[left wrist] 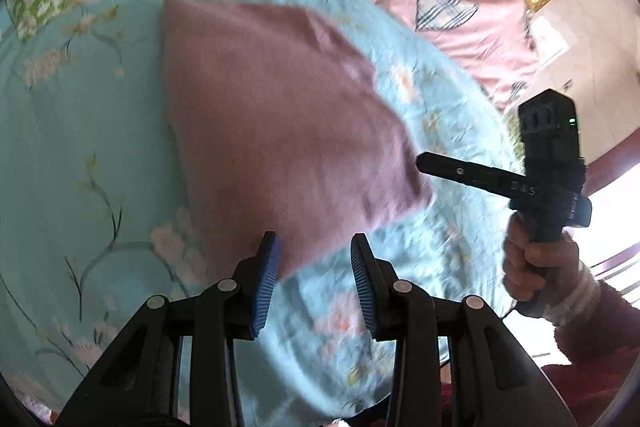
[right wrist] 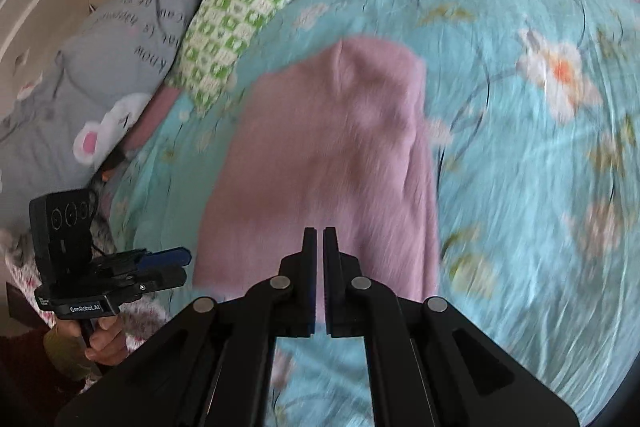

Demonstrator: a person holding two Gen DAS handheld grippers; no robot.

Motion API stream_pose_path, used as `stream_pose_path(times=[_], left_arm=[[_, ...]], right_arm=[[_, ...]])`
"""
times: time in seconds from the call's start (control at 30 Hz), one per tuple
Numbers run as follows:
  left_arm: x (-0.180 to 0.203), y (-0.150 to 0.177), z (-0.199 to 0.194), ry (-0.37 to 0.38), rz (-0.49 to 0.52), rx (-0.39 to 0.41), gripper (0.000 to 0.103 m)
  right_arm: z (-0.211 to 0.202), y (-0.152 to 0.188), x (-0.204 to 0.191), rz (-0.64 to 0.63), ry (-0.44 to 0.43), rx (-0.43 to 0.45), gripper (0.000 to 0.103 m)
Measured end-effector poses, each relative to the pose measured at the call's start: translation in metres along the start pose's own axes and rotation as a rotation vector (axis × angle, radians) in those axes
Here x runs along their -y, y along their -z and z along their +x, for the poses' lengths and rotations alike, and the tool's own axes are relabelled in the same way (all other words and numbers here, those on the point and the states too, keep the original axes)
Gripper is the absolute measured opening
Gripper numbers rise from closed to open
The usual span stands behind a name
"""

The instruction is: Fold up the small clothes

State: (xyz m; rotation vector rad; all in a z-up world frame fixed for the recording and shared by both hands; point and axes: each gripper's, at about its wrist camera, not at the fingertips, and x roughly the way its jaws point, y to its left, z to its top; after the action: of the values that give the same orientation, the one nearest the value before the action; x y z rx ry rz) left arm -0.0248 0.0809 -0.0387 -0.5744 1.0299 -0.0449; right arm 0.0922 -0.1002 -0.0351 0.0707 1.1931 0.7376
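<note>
Left claw (left wrist: 314, 281) is hanging part open and empty just above the near corner of the pink garment (left wrist: 276, 123), probably lining up a pinch. Right claw (right wrist: 319, 279) is sitting closed, empty, over the garment's near edge. Garment is lying flat on the blue quilt (left wrist: 68, 163), ready for folding.

One garment is seen: a small mauve-pink knit piece (left wrist: 276, 115), soft and slightly fuzzy in texture. It lies flat on the turquoise floral quilt (left wrist: 72, 147), already folded into a compact, roughly four-sided shape with one corner pointing away. A fold ridge is noted along its right-hand side in the right wrist view (right wrist: 324, 163), with a small pucker near the far edge. Edges are blurred in both views; finer detail such as seams or sleeves cannot be told.
</note>
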Motion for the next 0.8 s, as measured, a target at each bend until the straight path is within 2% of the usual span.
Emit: stream_pose_path(times=[0.13, 0.23, 0.37, 0.57, 0.63, 0.67, 0.8], left_arm=[[-0.014, 0.007, 0.012, -0.011, -0.035, -0.010, 0.036], [-0.023, 0.006, 0.029, -0.020, -0.042, -0.041, 0.036], [-0.028, 0.010, 0.047, -0.051, -0.018, -0.063, 0.035], [-0.030, 0.008, 0.038, -0.041, -0.042, -0.058, 0.037], [-0.026, 0.012, 0.028, -0.042, -0.034, -0.055, 0.041], [-0.025, 0.014, 0.023, -0.040, -0.031, -0.049, 0.042], [-0.024, 0.020, 0.004, -0.066, -0.031, -0.020, 0.057]], right_arm=[[0.016, 0.022, 0.008, 0.020, 0.042, -0.057, 0.003], [0.029, 0.027, 0.028, 0.046, 0.151, -0.091, 0.003], [0.038, 0.027, 0.052, 0.119, 0.136, -0.091, 0.000], [0.038, 0.030, 0.047, 0.095, 0.157, -0.074, 0.000], [0.035, 0.029, 0.042, 0.109, 0.142, -0.068, 0.000], [0.030, 0.030, 0.042, 0.115, 0.131, -0.062, 0.003], [0.009, 0.035, 0.031, 0.089, 0.129, -0.029, 0.007]])
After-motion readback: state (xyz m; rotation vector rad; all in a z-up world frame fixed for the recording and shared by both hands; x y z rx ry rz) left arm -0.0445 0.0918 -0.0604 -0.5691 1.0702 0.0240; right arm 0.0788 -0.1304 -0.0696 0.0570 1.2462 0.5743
